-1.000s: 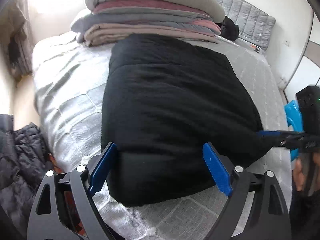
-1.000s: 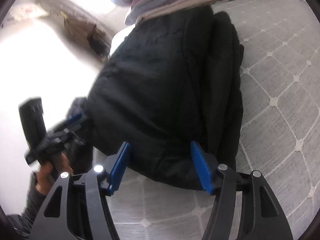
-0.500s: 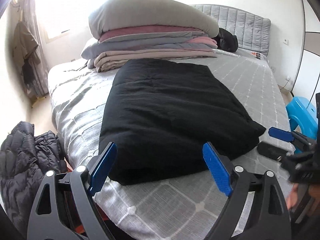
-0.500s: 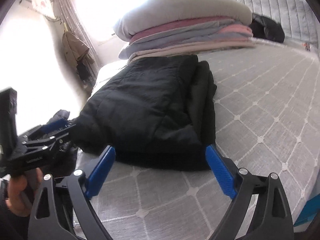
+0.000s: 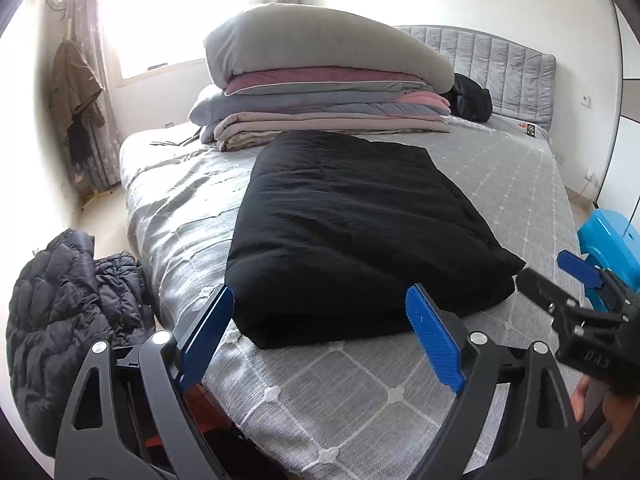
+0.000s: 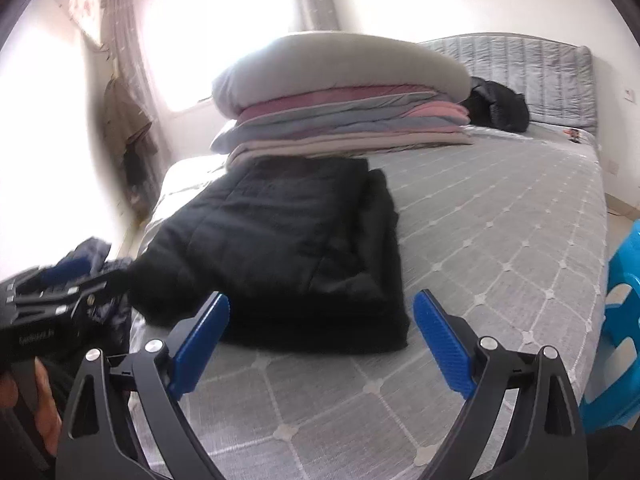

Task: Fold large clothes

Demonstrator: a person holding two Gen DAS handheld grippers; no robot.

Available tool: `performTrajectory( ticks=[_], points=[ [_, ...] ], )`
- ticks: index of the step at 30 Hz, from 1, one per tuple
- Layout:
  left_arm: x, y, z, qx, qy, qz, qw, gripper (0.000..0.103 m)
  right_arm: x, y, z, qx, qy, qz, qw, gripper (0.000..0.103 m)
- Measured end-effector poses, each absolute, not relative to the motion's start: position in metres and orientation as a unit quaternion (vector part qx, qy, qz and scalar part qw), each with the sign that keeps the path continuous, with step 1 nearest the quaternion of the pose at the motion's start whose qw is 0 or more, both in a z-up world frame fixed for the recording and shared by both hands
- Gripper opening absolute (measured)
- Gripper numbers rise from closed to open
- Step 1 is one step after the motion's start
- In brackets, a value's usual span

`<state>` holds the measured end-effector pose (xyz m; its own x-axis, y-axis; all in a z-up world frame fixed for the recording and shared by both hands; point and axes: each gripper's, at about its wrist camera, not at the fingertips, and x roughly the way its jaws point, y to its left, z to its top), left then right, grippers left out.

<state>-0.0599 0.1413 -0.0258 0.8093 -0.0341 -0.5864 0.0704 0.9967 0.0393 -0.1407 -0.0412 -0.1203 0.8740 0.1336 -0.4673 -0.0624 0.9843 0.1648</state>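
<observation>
Your left hand-held gripper (image 5: 320, 332) hangs over the near edge of the bed (image 5: 360, 408) with its blue pads spread wide and nothing between them; the folded black garment (image 5: 352, 232) lies just beyond the tips, untouched. Your right hand-held gripper (image 6: 320, 328) also stands wide apart: its jaws have just been opening, and they are clear of the garment, with only the grey quilted bedcover showing between the pads. From the right wrist view the black garment (image 6: 288, 248) sits as a flat, thick rectangle on the left half of the bed, its layered edges stacked along its right side and its near corner close to the bed's edge. Behind it, against the far end, you see a pile of folded bedding (image 5: 320, 92) in grey, pink and beige, with a small dark bundle (image 5: 472, 100) beside it near the headboard. A dark puffer jacket (image 5: 68, 312) is heaped beside the bed on the left, and a blue stool (image 5: 612, 240) stands off to the right.
</observation>
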Motion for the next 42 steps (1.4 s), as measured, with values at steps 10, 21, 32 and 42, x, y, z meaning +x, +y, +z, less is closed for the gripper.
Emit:
performTrajectory(
  ticks=[10,21,32,42],
  points=[
    [-0.058,0.144,-0.027,0.027,0.299,-0.018,0.954,0.085,-0.134,-0.017,-0.109,0.072,0.214,0.048,0.973,0.096],
    [-0.053,0.153,-0.032,0.012,0.304,-0.017,0.952,0.085,-0.12,-0.012,-0.112,0.071,0.23,0.025,0.97,0.096],
    [-0.046,0.155,-0.037,0.002,0.321,-0.018,0.947,0.085,-0.108,-0.008,-0.115,0.062,0.265,0.01,0.962,0.096],
    [-0.044,0.157,-0.04,0.001,0.327,-0.013,0.945,0.085,-0.103,-0.004,-0.11,0.043,0.278,-0.005,0.96,0.096]
  ],
)
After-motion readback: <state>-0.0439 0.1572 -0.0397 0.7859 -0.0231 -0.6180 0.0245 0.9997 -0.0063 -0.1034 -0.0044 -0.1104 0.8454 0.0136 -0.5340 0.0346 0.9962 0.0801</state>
